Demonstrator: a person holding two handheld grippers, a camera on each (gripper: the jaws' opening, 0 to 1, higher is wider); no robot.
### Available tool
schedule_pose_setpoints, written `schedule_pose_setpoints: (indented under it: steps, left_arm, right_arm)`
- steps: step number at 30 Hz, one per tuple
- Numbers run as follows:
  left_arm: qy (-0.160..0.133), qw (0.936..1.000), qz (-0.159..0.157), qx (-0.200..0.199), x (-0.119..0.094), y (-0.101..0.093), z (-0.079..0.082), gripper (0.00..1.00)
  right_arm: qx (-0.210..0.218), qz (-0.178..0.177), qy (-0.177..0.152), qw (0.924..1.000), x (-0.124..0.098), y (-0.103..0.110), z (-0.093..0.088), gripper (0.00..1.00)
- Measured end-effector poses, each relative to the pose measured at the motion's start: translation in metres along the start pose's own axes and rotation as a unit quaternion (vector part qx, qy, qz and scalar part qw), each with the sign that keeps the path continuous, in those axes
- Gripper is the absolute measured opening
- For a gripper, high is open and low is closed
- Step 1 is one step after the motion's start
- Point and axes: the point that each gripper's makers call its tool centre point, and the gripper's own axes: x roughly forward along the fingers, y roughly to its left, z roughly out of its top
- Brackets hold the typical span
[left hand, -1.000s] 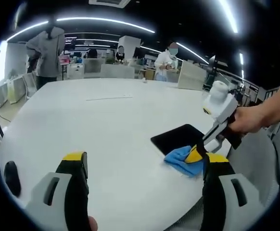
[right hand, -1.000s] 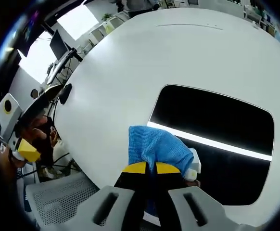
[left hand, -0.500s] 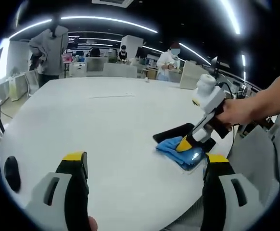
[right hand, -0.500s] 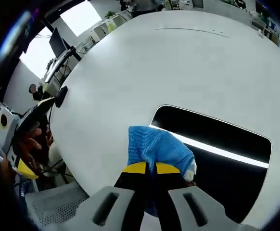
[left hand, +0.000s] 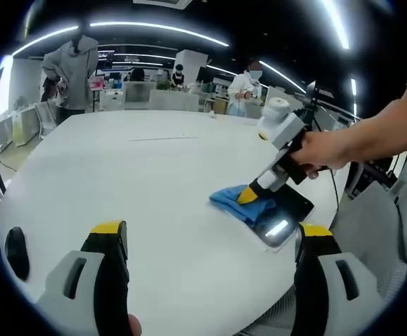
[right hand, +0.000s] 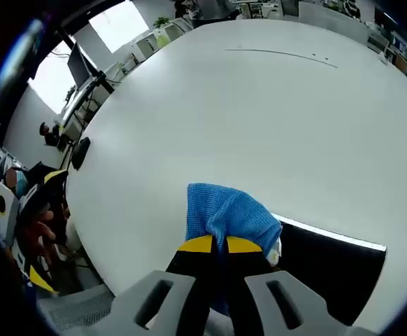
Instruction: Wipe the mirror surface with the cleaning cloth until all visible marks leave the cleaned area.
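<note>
In the left gripper view the dark mirror (left hand: pixel 284 215) lies flat on the white table (left hand: pixel 133 182) near its right edge. The blue cleaning cloth (left hand: pixel 230 199) rests at the mirror's left end, partly on the table. My right gripper (left hand: pixel 247 195), held by a hand, comes in from the right, shut on the cloth and pressing it down. My left gripper (left hand: pixel 212 231) stands open over the table's near edge, holding nothing. In the right gripper view my right gripper (right hand: pixel 219 244) is shut on the cloth (right hand: pixel 228 210), with the mirror (right hand: pixel 329 269) to the lower right.
A small black oval object (left hand: pixel 15 253) lies near the table's left edge, also seen as a black object (right hand: pixel 80 149). A thin pale strip (left hand: pixel 158 141) lies far across the table. People stand among desks beyond the table. A mesh chair (left hand: pixel 371 231) stands at the right.
My right gripper has dragged the cloth across the mirror to its left end and partly onto the table. The left gripper has stayed open and still.
</note>
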Motion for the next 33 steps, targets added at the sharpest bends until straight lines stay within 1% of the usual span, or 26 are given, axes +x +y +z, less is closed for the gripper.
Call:
schedule_pose_setpoints:
  steps: [5, 11, 17, 25, 33]
  left_arm:
    - [0.002, 1.0, -0.001, 0.0, 0.002, -0.001, 0.001, 0.99]
    - [0.002, 1.0, 0.0, -0.001, 0.004, 0.0, 0.001, 0.99]
    - [0.004, 1.0, -0.001, -0.001, 0.007, -0.001, 0.001, 0.99]
    - [0.002, 1.0, 0.002, -0.001, 0.007, -0.001, 0.003, 0.99]
    - [0.003, 1.0, 0.001, 0.001, 0.007, -0.001, 0.002, 0.99]
  right_arm:
    - [0.001, -0.002, -0.005, 1.0, 0.004, -0.007, 0.012, 0.0]
    - [0.004, 0.001, -0.009, 1.0, 0.006, -0.009, 0.018, 0.0]
    - [-0.002, 0.004, -0.007, 1.0, 0.005, -0.009, 0.016, 0.0]
    - [0.004, -0.002, -0.004, 1.0, -0.001, -0.022, 0.012, 0.0]
    - [0.01, -0.006, -0.006, 0.9999, -0.004, -0.028, 0.01, 0.0]
